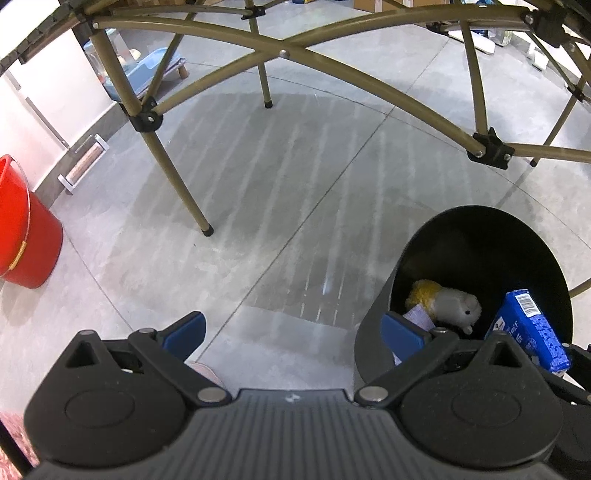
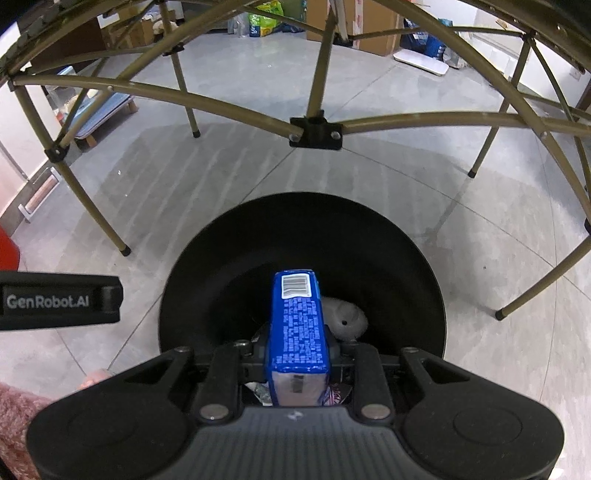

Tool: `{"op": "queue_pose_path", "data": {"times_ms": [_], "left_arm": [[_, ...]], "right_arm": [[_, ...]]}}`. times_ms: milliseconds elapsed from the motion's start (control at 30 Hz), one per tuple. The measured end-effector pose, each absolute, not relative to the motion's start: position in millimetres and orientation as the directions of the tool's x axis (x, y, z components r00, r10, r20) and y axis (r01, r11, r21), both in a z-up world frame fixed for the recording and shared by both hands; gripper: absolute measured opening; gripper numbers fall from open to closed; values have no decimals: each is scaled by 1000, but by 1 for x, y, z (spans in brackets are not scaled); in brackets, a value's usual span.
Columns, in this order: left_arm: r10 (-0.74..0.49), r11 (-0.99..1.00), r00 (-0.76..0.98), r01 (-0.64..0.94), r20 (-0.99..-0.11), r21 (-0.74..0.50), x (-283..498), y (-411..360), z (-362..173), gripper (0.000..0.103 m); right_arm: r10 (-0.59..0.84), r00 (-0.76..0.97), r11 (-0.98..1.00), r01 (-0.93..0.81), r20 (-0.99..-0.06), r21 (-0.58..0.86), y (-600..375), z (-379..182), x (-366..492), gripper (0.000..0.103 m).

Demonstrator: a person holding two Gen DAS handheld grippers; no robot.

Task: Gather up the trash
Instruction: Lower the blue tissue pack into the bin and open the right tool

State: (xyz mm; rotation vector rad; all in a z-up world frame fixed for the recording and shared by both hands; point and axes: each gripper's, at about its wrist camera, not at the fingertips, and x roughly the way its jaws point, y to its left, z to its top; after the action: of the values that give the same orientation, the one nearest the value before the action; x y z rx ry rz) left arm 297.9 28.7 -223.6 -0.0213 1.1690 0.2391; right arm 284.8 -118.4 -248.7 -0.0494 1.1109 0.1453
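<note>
Fingers of my right gripper clamped the blue carton over the black bin at frame centre, my left gripper spread wide, nothing held.

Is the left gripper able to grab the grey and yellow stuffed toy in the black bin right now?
Probably yes. The left gripper is open and empty beside the black bin, whose top is uncovered. The stuffed toy lies exposed, though the blue carton in the right gripper crowds one side.

A storeroom-like space is suggested by cardboard boxes and bagged goods stacked along a bare tiled floor.
</note>
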Motion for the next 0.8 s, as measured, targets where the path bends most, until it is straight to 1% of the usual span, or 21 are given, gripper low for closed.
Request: {"op": "queue_pose_path", "data": {"times_ms": [267,367,433,500,567,633,667,700,800], "left_arm": [[164,976,367,-196,-916,96,296,29,-223,103],[161,976,367,-195,-916,93,296,30,-223,103],[159,976,368,-196,-916,91,296,29,-223,103],[157,977,367,-196,-917,89,296,29,-223,103],[155,977,363,-193,-919,88,296,28,-223,103],[152,978,361,-189,-920,88,296,27,-224,103],[153,978,360,-189,-920,88,296,26,-224,103],[153,978,360,-188,-920,89,296,26,-224,103],[152,978,359,-188,-921,88,296,26,-224,103]], "right_arm": [[83,427,991,-134,-900,28,-120,-253,286,23],[90,421,990,-139,-903,34,-119,-254,286,25],[86,422,991,-133,-903,32,-120,-254,286,40],[67,433,993,-121,-899,15,-121,-253,287,78],[45,450,993,-115,-892,-8,-121,-251,287,92],[36,457,994,-110,-889,-16,-122,-250,287,95],[33,456,994,-107,-890,-17,-122,-251,287,101],[29,450,994,-104,-893,-20,-122,-252,288,103],[27,449,995,-102,-893,-21,-123,-252,287,103]]}}
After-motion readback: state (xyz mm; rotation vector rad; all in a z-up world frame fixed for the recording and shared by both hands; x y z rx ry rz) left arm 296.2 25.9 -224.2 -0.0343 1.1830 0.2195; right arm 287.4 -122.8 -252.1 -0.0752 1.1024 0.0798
